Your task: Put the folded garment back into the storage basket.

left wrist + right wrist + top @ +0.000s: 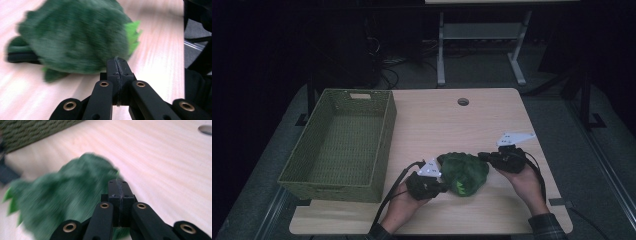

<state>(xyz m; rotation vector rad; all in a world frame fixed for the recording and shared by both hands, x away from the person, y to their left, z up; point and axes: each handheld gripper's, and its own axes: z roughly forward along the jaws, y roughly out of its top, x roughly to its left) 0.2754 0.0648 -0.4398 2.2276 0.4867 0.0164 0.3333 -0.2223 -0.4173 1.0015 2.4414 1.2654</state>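
A fuzzy dark green plush toy with bright green jagged trim lies near the front of the light wooden table. My left gripper meets its left side and my right gripper its upper right side, each held in a hand. In the left gripper view the shut jaws end at the lower edge of the blurred plush. The right gripper view has the shut jaws at the right edge of the plush. Their pads meet flush; whether any fur is pinched cannot be made out.
A green woven basket with nothing in it stands on the left half of the table; its wall also appears in the right gripper view. A round cable hole sits near the far edge. Dark floor and a table frame lie beyond.
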